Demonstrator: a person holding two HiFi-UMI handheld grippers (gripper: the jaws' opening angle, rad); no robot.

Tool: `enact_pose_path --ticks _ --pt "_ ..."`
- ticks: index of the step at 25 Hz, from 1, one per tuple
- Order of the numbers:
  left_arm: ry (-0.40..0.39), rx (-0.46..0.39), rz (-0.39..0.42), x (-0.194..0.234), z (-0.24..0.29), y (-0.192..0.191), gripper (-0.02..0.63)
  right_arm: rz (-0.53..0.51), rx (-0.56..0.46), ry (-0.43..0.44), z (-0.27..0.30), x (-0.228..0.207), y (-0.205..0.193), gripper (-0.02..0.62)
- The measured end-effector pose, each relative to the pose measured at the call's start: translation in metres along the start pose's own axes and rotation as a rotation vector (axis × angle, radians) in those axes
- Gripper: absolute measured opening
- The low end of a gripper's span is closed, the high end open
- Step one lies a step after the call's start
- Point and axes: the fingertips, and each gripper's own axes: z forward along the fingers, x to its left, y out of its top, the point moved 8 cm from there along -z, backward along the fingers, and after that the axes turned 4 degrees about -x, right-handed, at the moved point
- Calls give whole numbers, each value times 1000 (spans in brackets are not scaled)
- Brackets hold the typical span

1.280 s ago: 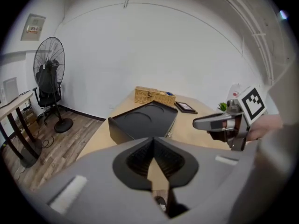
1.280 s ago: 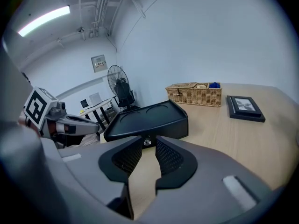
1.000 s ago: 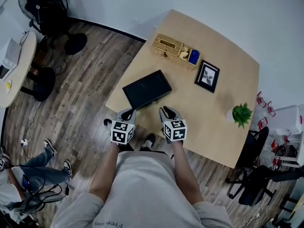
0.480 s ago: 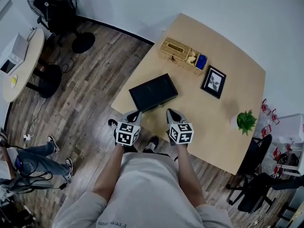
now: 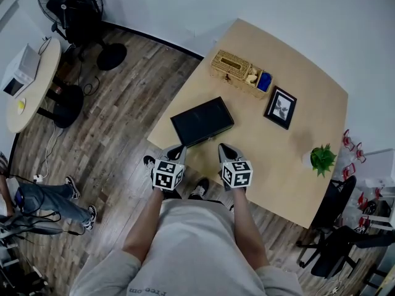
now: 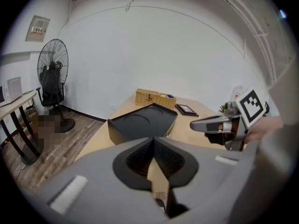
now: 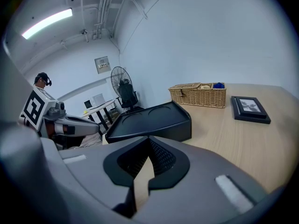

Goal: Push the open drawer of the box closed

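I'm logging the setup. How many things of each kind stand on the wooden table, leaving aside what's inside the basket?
Black box: 1
Wicker basket: 1
Picture frame: 1
Potted plant: 1
Total: 4

Just past the left gripper's (image 6: 154,148) fingertips, the black box (image 6: 142,125) loses its near lower edge behind the gripper's own grey body, and no drawer front can be made out there. It's the same at the right gripper (image 7: 148,146), where part of the box's base drops out of sight under the fingers. In the head view the box is too small to tell drawer from shell. Far beyond both sets of fingertips, the wicker basket (image 5: 229,65) holds something blue and something pale, too tiny to name. Right of it, the framed picture (image 5: 281,108) has an unreadable subject. Way out left of the left fingers, a person's legs (image 5: 43,201) are cut off by the frame edge.
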Motion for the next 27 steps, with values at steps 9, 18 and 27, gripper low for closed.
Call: enact_pose_path --ticks 9,18,27 --pt "9 -6 -10 1 -3 -3 52 -10 23 7 -1 2 -5 2" --pt "18 -10 -18 3 -6 -3 52 -24 42 21 2 6 -6 2" --pt "24 -9 -25 4 -5 -3 52 -31 51 27 3 5 -6 2"
